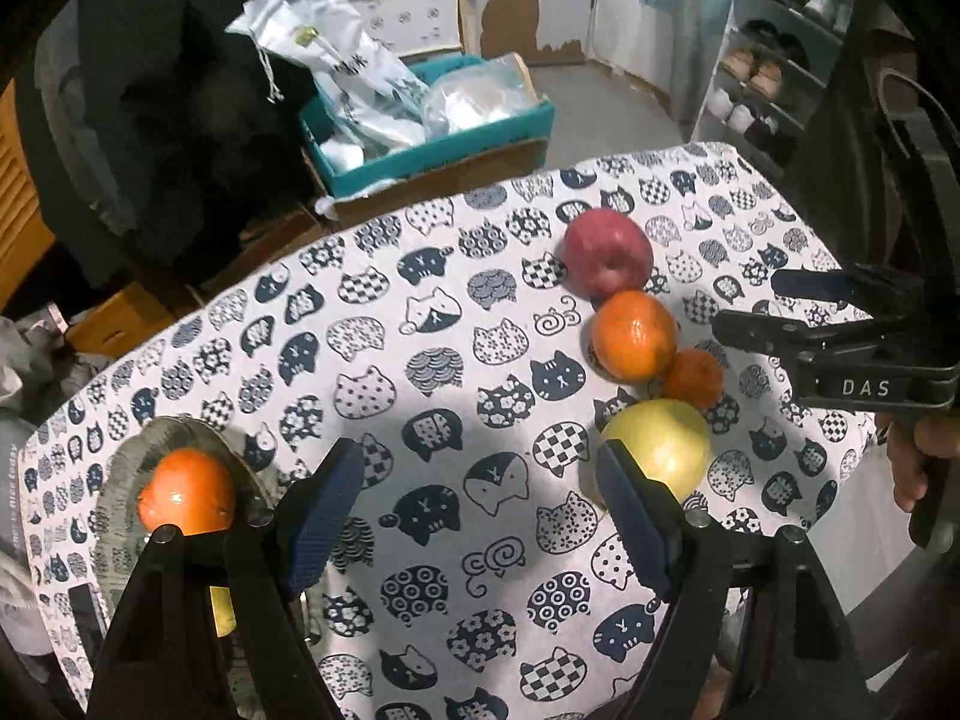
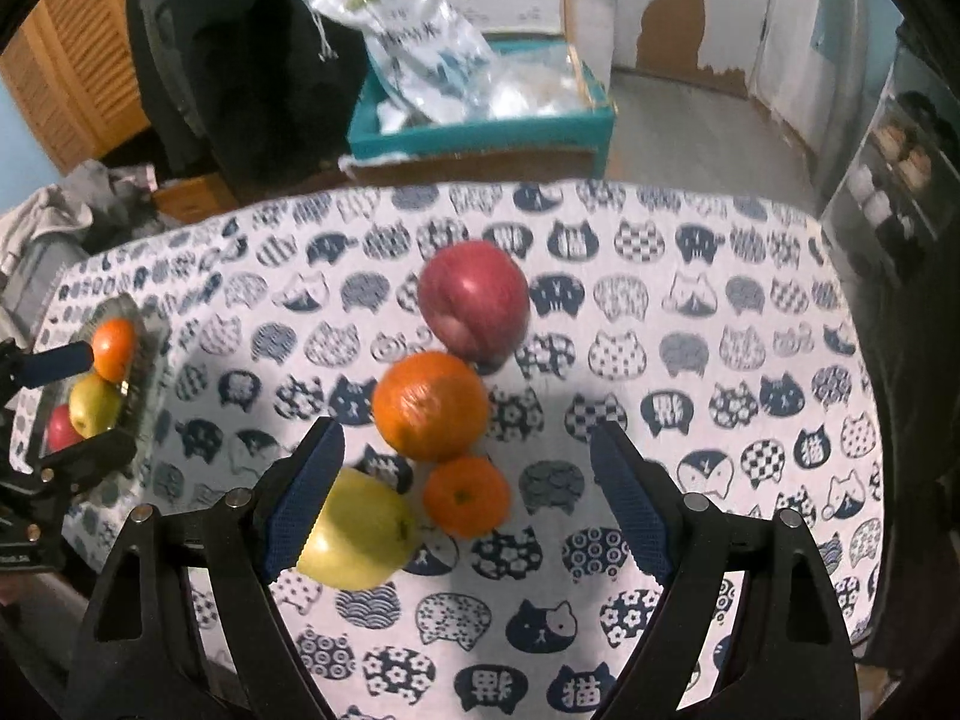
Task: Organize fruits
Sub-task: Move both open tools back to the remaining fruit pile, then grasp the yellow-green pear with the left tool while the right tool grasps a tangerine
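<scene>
On the cat-print tablecloth [image 1: 420,324] lie a red apple [image 1: 607,252], a large orange [image 1: 633,336], a small orange [image 1: 695,378] and a yellow-green apple [image 1: 660,444], touching in a row. They also show in the right wrist view: red apple [image 2: 474,300], large orange [image 2: 431,405], small orange [image 2: 467,495], yellow-green apple [image 2: 360,531]. A grey tray [image 1: 129,462] holds an orange [image 1: 187,492]; the right wrist view shows the tray [image 2: 147,372] with an orange, a yellow-green apple and a red apple. My left gripper [image 1: 480,510] is open and empty. My right gripper [image 2: 465,498] is open around the small orange, above the table.
Beyond the table's far edge stands a teal box [image 1: 444,150] with plastic bags. A shoe rack [image 1: 774,78] is at the right. Dark clothing hangs at the left. My right gripper shows in the left wrist view [image 1: 780,312].
</scene>
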Tool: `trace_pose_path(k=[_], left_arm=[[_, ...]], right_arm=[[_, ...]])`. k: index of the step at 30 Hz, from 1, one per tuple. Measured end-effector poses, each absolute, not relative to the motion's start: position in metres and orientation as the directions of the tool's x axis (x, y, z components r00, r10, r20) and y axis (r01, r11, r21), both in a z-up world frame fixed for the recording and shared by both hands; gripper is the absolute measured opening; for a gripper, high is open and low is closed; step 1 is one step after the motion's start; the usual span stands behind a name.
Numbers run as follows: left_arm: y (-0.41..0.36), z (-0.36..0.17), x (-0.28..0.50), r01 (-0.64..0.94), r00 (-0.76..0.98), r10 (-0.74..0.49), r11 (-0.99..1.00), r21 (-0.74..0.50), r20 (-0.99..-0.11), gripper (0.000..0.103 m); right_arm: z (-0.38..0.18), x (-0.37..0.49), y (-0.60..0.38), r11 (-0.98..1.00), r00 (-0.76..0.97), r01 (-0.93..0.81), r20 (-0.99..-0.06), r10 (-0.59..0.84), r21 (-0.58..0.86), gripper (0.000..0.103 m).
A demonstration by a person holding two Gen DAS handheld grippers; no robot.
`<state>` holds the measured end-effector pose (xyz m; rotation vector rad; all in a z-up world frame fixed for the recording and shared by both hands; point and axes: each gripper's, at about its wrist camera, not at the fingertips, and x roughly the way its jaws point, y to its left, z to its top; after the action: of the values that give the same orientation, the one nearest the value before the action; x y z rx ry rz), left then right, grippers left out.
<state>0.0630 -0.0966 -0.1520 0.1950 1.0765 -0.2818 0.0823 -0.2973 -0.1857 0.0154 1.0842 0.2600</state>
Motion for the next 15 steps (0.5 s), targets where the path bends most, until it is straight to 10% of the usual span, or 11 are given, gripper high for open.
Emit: trace_pose_path(k=[15], left_arm=[[-0.107,-0.181,0.075,0.332,0.395,-0.118,0.943,0.022,-0.911,0.081]], right_arm=[[-0.233,0.090,-0.300,0.964,0.323,-0.191,-0.916,0.239,0.184,0.075]])
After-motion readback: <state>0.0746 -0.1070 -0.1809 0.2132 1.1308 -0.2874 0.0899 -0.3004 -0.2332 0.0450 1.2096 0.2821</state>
